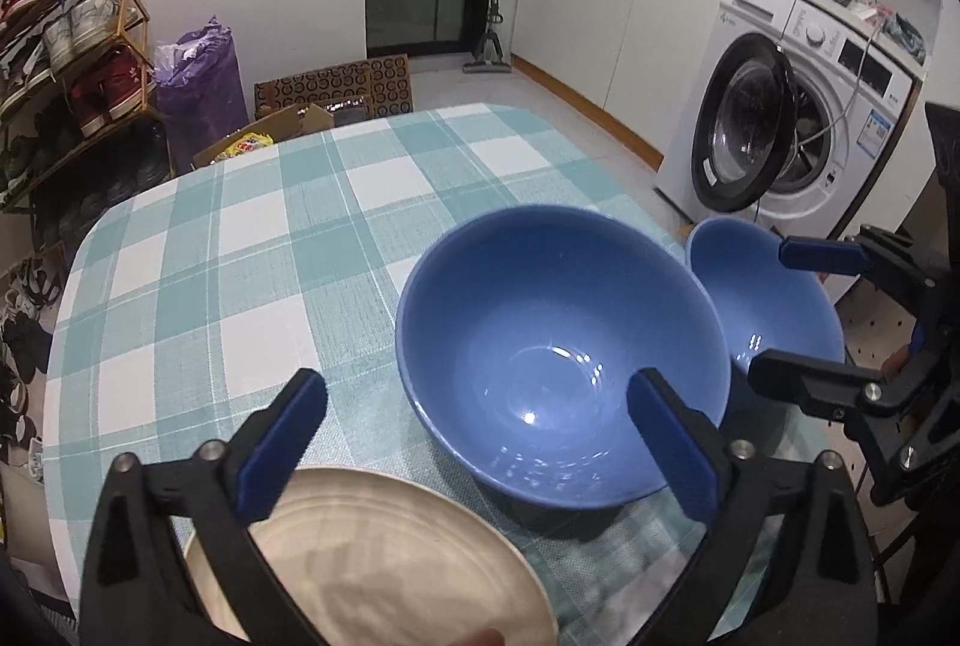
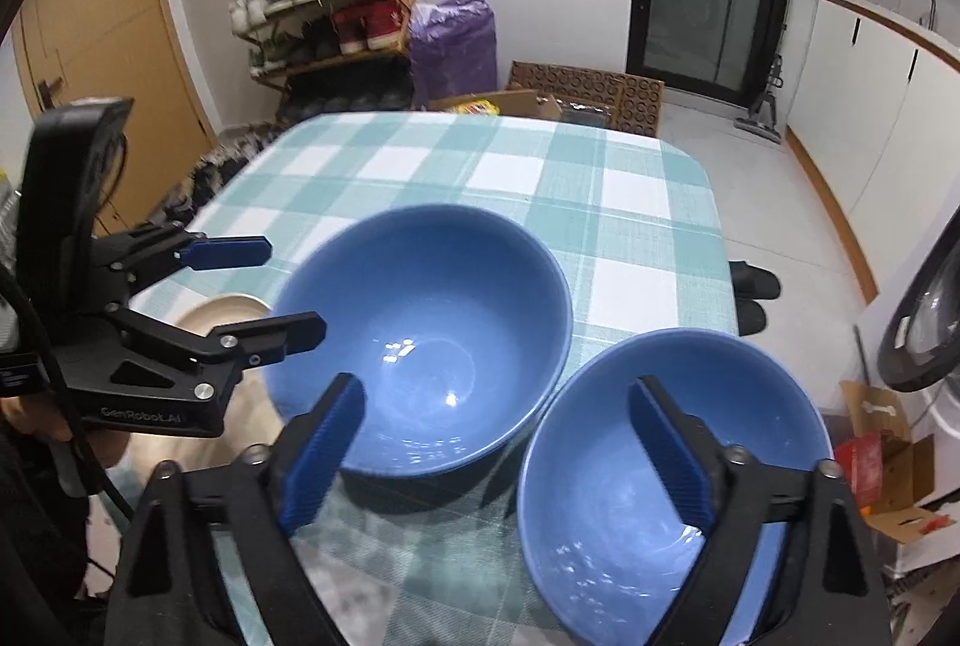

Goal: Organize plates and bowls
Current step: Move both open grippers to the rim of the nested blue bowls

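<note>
Left gripper (image 1: 477, 433) jaws wide, nothing held; lower centre of the left wrist view, straddling the near rim of the large blue bowl (image 1: 561, 352) and the cream plate (image 1: 384, 562) at bottom left. Right gripper (image 2: 495, 445) also wide and empty; its right finger hangs over the smaller blue bowl (image 2: 672, 478) at lower right of its view, left finger near the large bowl's rim. Bowls sit touching or nearly so on the checked tablecloth (image 1: 240, 256).

Risks, my read: smaller bowl is close to the table edge, so a nudge could tip it off. Glazed rims may slip in a shallow pinch. Grippers are close together, so they could collide.
</note>
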Available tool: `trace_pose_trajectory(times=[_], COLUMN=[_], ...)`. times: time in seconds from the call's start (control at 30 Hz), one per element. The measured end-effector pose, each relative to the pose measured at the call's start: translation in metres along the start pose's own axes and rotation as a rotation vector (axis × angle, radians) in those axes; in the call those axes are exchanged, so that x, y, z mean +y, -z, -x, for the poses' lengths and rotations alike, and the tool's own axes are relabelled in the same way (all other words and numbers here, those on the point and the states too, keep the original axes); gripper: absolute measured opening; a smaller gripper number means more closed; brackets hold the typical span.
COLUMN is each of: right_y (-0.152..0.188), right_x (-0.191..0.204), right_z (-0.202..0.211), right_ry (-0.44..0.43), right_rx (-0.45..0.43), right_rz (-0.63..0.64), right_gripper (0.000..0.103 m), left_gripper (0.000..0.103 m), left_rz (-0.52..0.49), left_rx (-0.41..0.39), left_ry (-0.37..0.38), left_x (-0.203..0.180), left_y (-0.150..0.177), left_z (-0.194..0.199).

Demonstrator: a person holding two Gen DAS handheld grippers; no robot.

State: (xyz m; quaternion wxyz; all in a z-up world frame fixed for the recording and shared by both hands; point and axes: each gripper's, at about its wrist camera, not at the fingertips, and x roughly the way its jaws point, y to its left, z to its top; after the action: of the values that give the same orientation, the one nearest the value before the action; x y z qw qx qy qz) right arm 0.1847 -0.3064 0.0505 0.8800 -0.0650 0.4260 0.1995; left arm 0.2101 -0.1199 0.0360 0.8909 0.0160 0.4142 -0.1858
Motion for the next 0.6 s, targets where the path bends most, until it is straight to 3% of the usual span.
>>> trace_pose_trajectory(times=[0.6], right_y=[0.026], right_x=[-0.021], right_z=[0.058], right_ry=[0.041], right_rx=[-0.118], right_rz=[-0.113], right_gripper=[0.102], left_gripper=[0.103], left_rz=[-0.017], left_rx=[-0.051], left_ry=[-0.014], left_x=[-0.025], left_y=[0.002], left_z=[0.023])
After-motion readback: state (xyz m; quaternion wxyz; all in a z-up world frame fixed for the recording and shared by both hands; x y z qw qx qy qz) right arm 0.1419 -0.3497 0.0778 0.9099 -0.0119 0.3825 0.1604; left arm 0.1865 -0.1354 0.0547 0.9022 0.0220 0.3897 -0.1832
